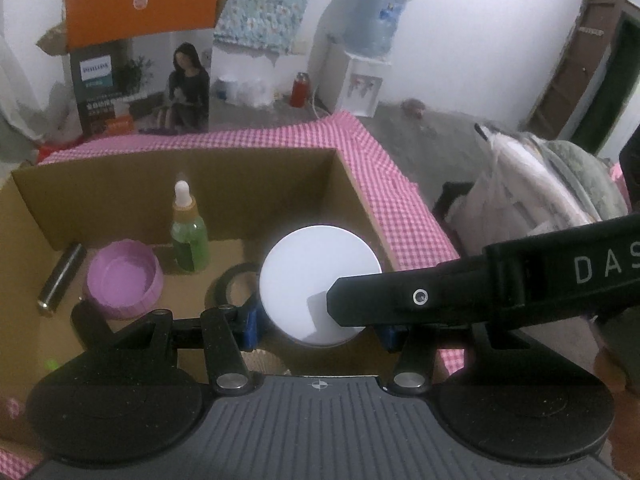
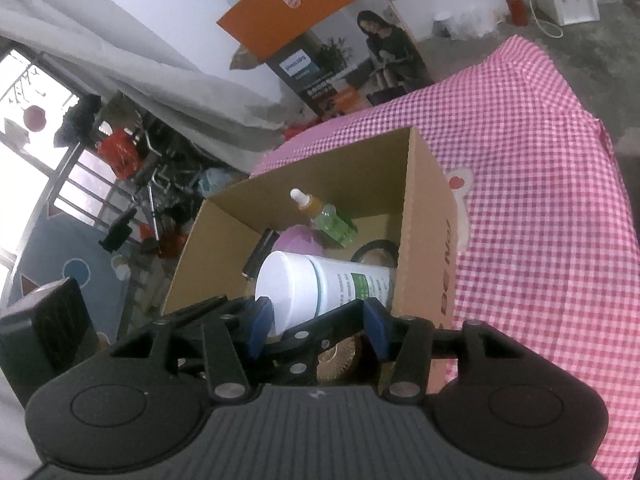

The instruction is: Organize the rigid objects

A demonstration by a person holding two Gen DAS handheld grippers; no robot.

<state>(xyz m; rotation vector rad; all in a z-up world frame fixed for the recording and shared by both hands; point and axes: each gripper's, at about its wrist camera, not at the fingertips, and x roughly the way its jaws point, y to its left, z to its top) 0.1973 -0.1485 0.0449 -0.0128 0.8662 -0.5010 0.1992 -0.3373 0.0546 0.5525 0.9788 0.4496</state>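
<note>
Your left hand-held gripper (image 1: 316, 326) has its blue pads pressed against the sides of a white jar (image 1: 320, 280), holding it above the open cardboard box (image 1: 240, 184); in the left wrist view you look straight onto the round white lid. Your right hand-held gripper (image 2: 316, 326) has its jaws parted, with the jar (image 2: 320, 284) lying between the blue pads; whether those pads touch it, you cannot tell. In the left wrist view, one black finger of the right hand-held gripper comes in from 3 o'clock and overlaps the lid's edge.

Inside the box, at 10 o'clock from the jar, stands a green dropper bottle (image 1: 188, 240) with a white tip. At 9 o'clock sits a pink bowl (image 1: 126, 278), and further out at 9 o'clock a dark slim tube (image 1: 62, 276) lies against the box wall. A black ring (image 1: 230, 280) lies just beside the jar.

The box rests on a table under a pink checked cloth (image 2: 540, 200). At 11 o'clock beyond it stands an orange printed carton (image 1: 140, 40).
</note>
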